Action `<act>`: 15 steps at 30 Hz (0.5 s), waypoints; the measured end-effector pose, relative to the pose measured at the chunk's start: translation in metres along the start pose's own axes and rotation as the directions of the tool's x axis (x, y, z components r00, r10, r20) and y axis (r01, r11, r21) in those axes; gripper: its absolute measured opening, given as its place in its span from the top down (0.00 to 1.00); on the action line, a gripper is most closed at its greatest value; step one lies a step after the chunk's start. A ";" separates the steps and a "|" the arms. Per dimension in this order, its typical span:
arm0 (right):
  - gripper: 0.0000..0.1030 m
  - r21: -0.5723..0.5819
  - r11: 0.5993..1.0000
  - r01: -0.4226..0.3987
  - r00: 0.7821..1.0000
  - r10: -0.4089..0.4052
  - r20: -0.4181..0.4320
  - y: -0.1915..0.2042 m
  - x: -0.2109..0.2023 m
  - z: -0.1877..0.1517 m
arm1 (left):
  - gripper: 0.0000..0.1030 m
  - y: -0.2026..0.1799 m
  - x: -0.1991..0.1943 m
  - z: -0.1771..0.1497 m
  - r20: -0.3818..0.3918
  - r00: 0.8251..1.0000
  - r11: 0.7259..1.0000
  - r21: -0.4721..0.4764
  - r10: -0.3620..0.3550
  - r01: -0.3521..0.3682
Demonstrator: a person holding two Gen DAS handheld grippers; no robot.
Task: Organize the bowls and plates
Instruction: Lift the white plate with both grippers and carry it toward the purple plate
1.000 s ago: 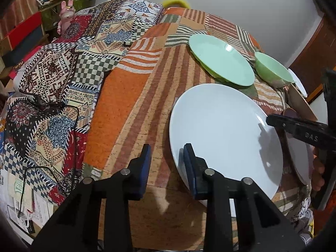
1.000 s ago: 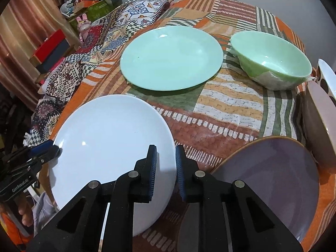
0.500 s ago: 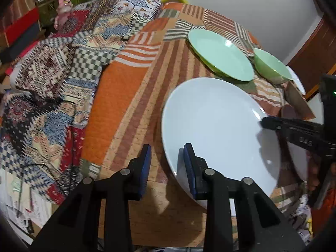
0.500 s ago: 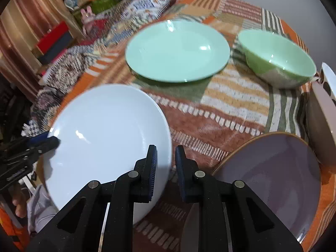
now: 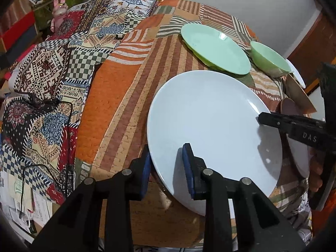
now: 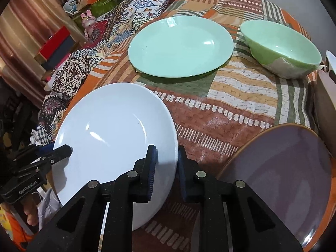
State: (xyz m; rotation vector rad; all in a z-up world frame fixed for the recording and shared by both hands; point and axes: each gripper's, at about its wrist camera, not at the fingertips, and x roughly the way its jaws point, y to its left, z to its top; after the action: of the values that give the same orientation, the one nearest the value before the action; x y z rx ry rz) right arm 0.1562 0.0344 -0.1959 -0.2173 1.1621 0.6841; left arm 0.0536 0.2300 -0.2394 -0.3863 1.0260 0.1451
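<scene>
Both grippers are pinching the white plate (image 5: 212,126) by opposite rims, holding it tilted above the near edge of the table (image 6: 210,126). The left gripper (image 5: 166,163) is straddling the plate's near-left rim, jaws narrowed onto it; the right gripper (image 6: 166,163) is clamping the rim on the opposite side, pads close together around the edge. The green plate (image 6: 180,46) is lying flat straight ahead of both jaws toward the far edge — likely the stacking spot — with the green bowl (image 6: 281,46) just beside it at the far right corner and a purple plate (image 6: 283,168) at the near right edge. Neither hand is nearer; the plate is spanning between them.
</scene>
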 end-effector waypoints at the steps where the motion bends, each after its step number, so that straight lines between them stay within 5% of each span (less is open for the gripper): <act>1: 0.82 -0.005 1.000 0.001 1.000 -0.001 0.004 0.001 -0.001 0.000 | 0.72 0.000 -0.001 0.000 0.002 1.000 1.000 -0.002 0.005 -0.005; 15: 0.82 0.014 1.000 0.016 0.995 -0.018 0.100 -0.003 -0.038 -0.009 | 0.72 -0.021 -0.030 -0.002 0.055 0.998 1.000 0.009 -0.015 0.015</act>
State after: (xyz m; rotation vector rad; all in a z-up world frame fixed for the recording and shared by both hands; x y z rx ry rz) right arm 0.1429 0.0127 -0.1658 -0.1799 1.0679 0.6652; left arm 0.0434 0.2115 -0.2096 -0.3804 0.9689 0.1373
